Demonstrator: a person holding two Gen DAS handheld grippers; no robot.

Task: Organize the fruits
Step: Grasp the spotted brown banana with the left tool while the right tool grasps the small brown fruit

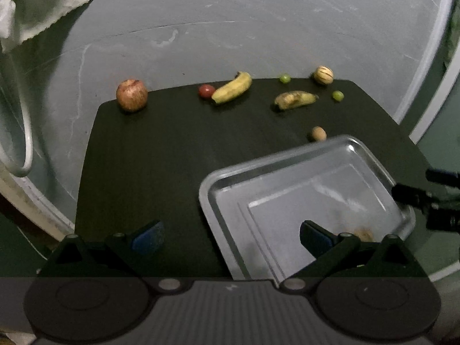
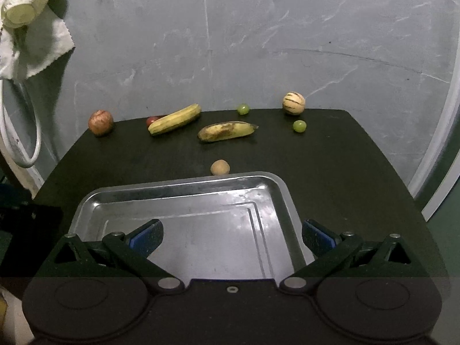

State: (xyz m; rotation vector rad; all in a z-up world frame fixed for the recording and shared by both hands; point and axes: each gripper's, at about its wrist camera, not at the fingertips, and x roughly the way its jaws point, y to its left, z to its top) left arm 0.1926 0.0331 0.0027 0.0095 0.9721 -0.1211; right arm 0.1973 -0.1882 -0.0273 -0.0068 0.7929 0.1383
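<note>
Both the left gripper and right gripper hover spread and empty over the metal tray, while apple, bananas and grapes lie scattered beyond it, probably awaiting collection.

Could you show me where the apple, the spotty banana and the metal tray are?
apple [image 2: 100, 122]: right wrist view, middle of its skin.
spotty banana [image 2: 225, 131]: right wrist view, its brown-marked middle.
metal tray [image 2: 184, 187]: right wrist view, far rim.
</note>
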